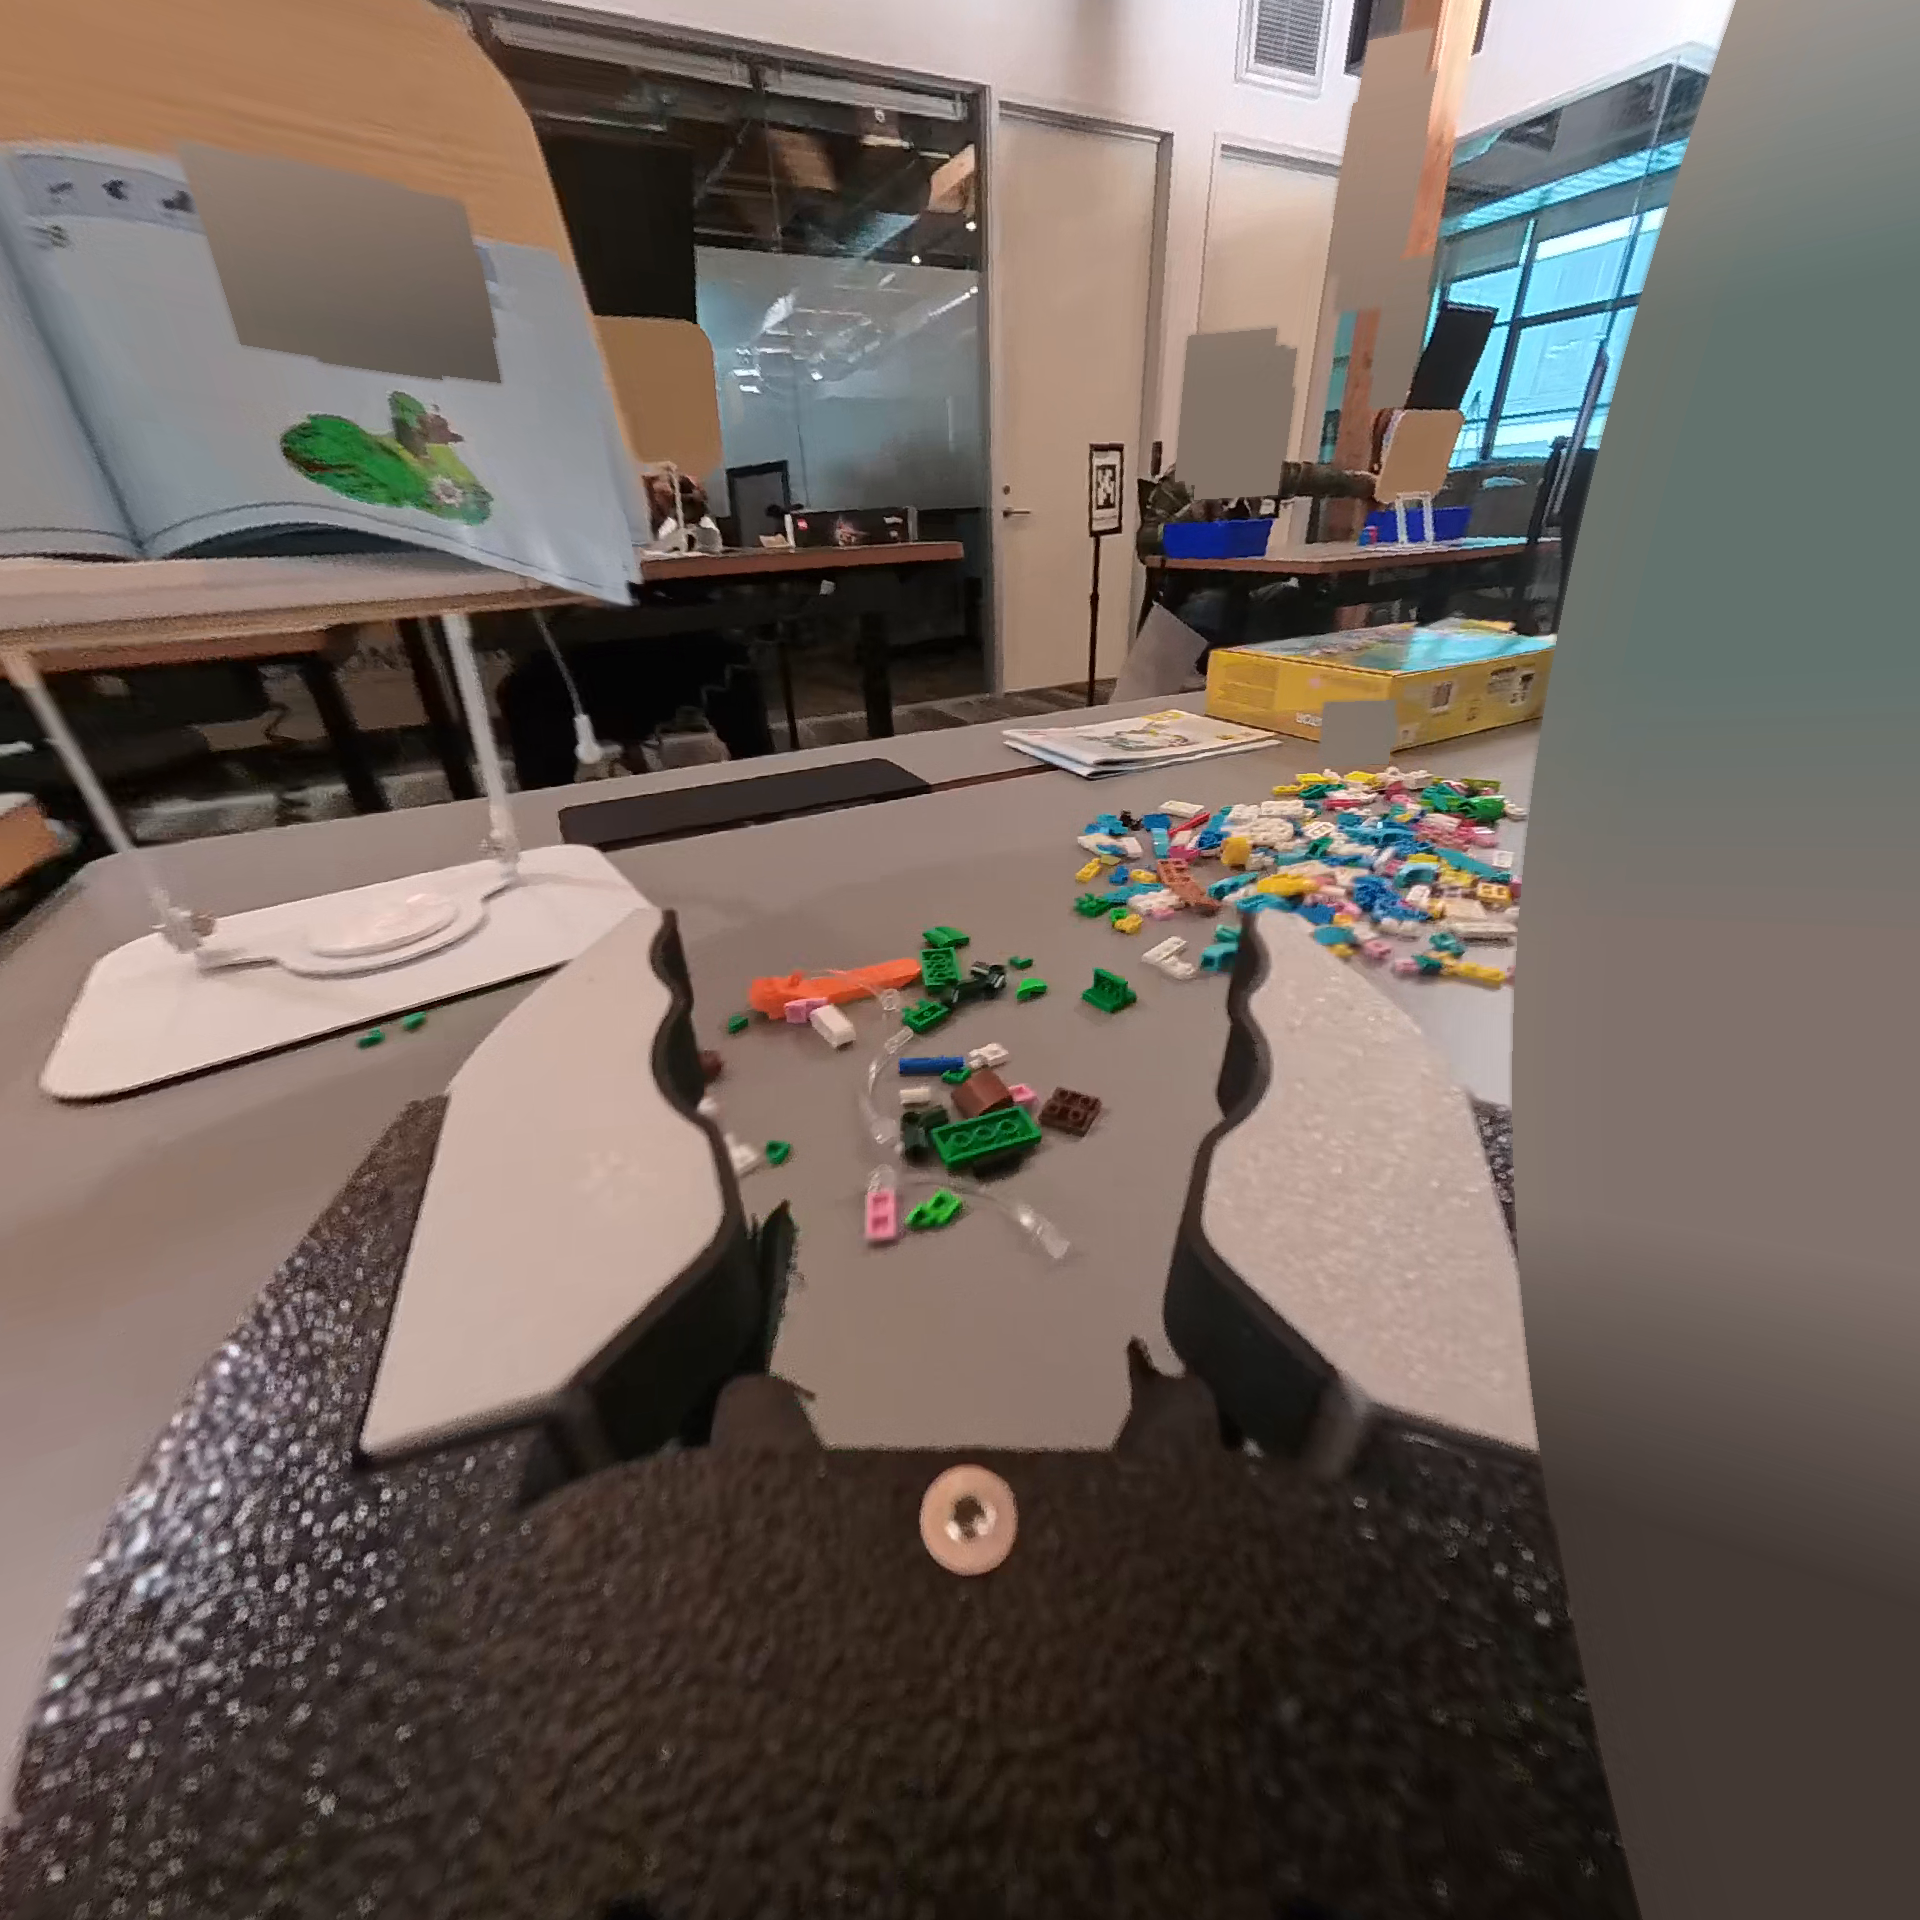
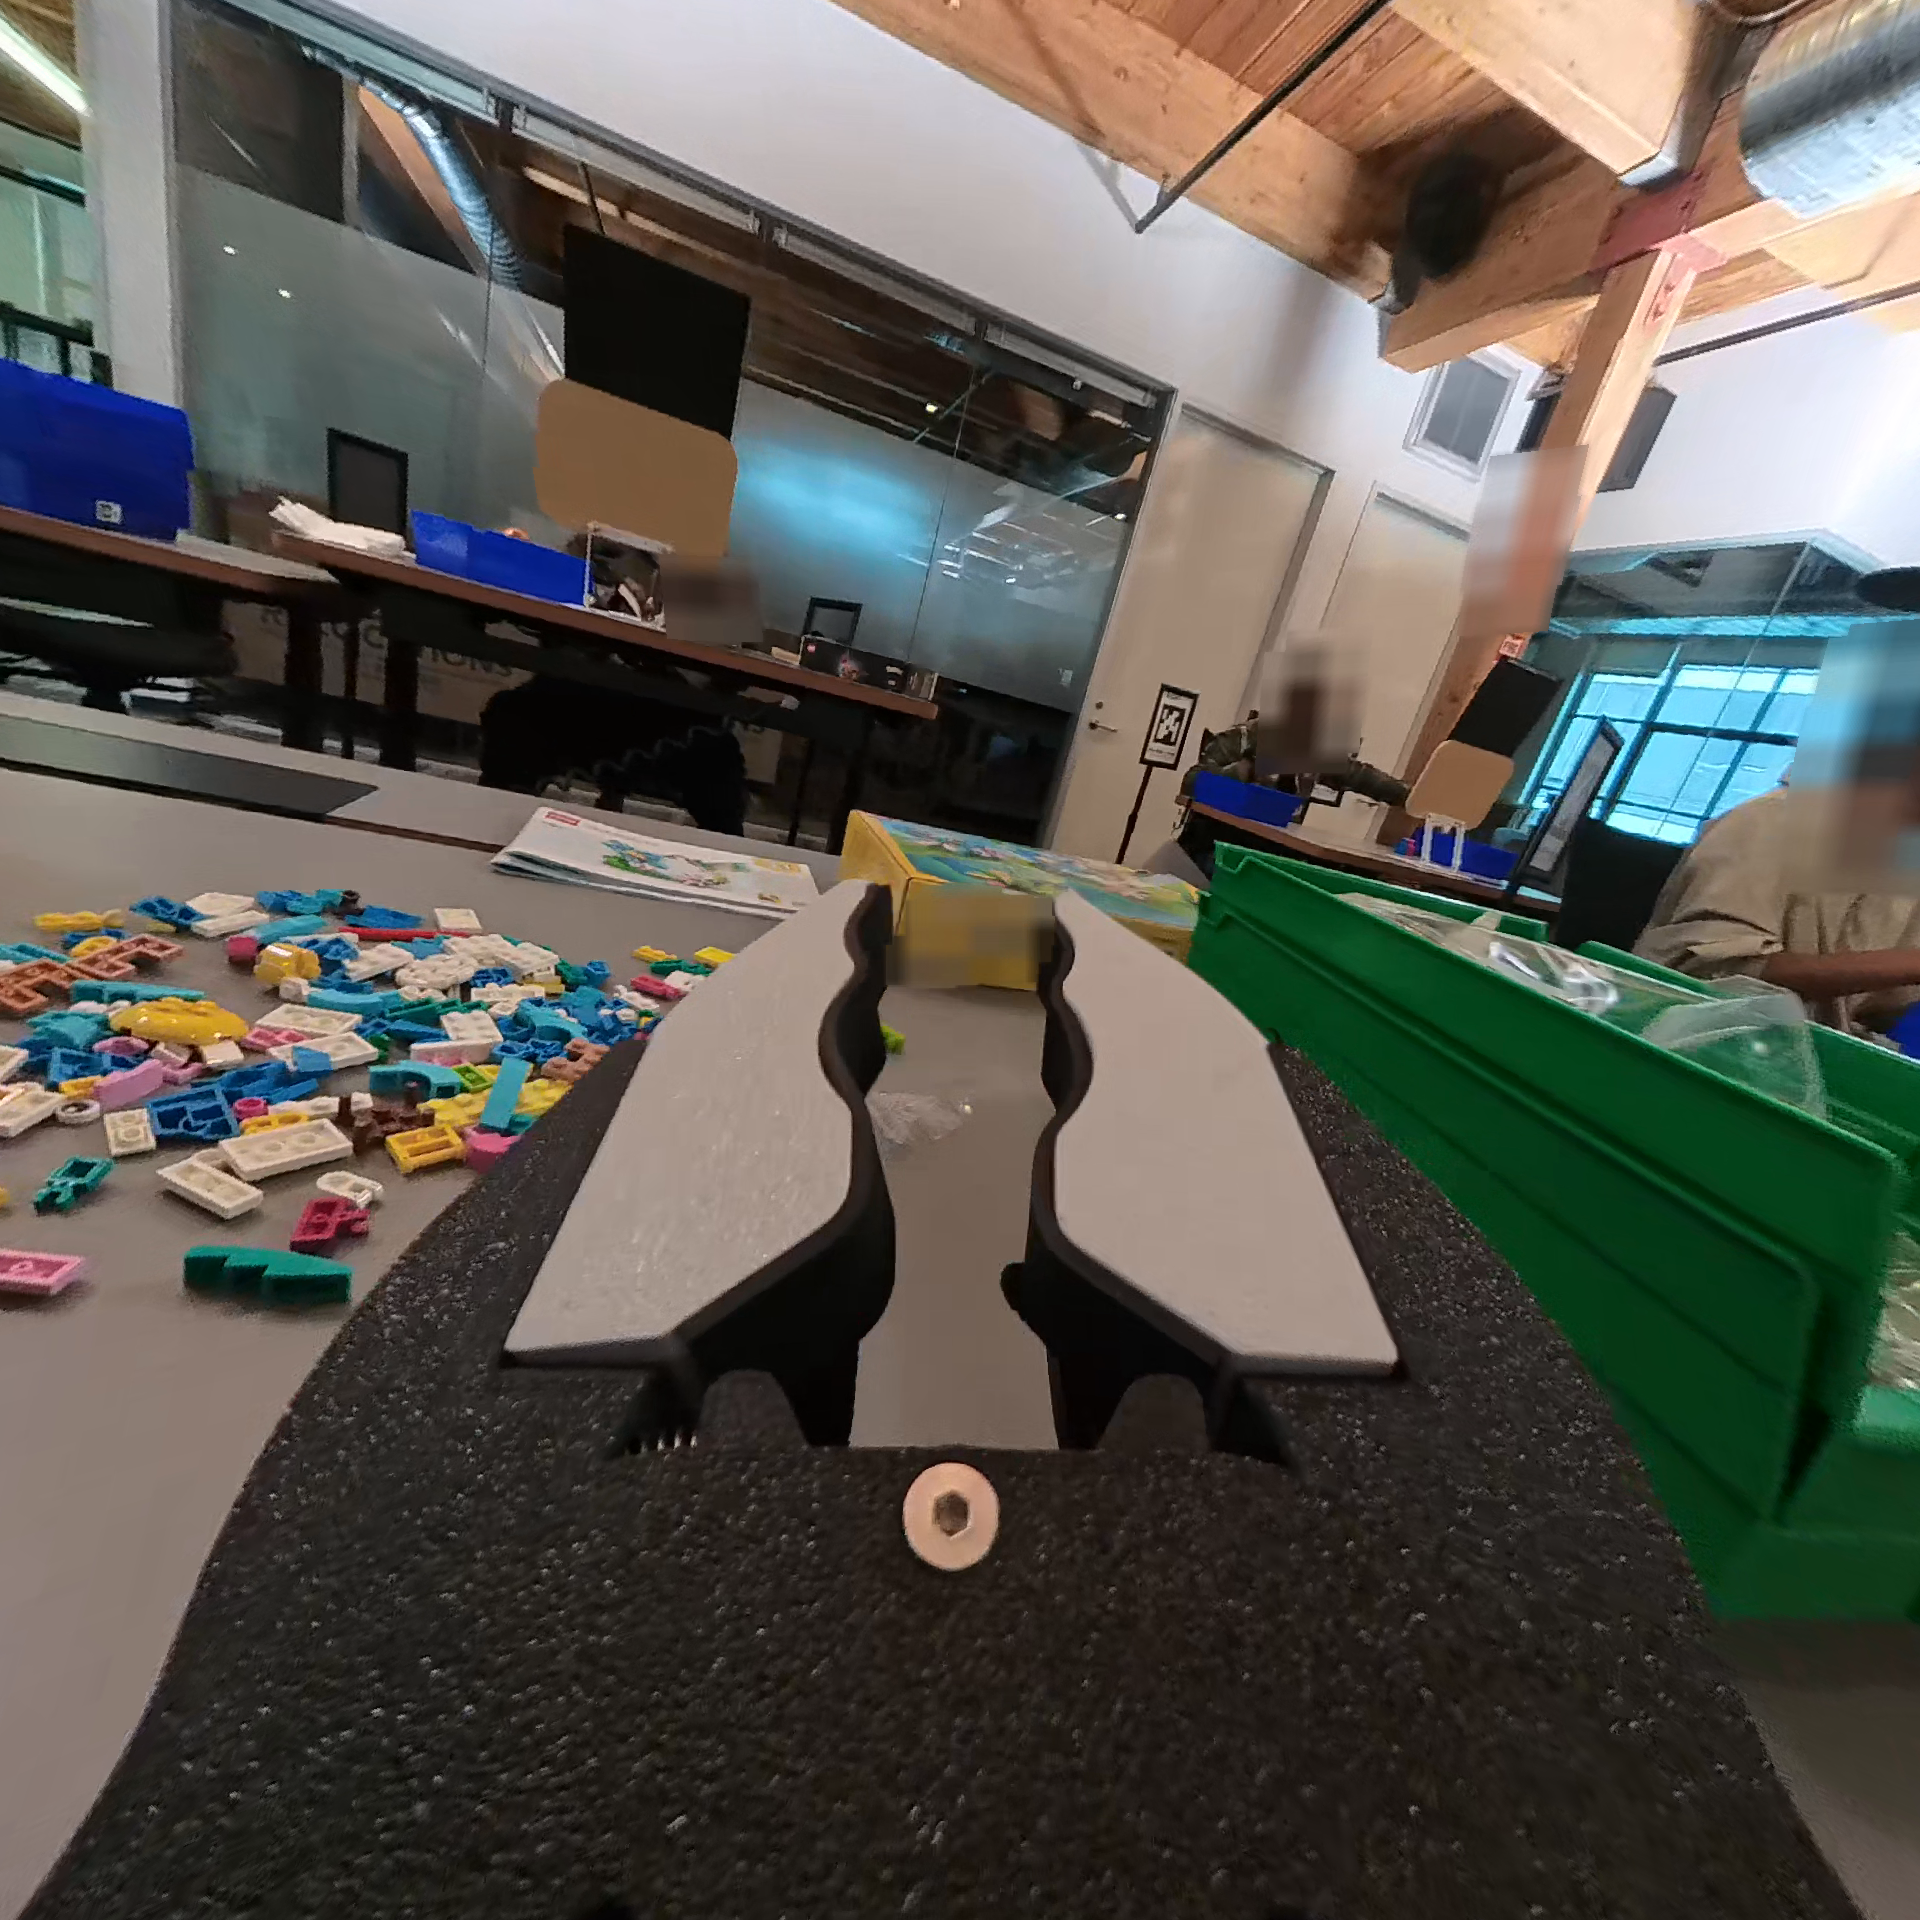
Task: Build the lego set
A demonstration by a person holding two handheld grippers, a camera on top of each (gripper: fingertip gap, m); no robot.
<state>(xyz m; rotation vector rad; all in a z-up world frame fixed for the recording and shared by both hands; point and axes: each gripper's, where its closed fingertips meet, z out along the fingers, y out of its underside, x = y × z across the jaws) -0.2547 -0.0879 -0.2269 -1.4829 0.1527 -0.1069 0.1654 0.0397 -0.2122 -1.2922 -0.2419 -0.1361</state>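
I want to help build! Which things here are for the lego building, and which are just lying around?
For the building:
- small brick cluster
- big colourful brick pile
- open instruction book on its stand
- orange brick separator
- left gripper, right gripper, both open and empty

Just lying around:
- yellow box
- closed booklet
- green bin

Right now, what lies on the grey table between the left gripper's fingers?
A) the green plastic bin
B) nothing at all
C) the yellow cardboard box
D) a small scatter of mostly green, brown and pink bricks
D: the left gripper is open, and between its fingers the small scatter of mostly green, brown and pink bricks lies loose on the grey table.
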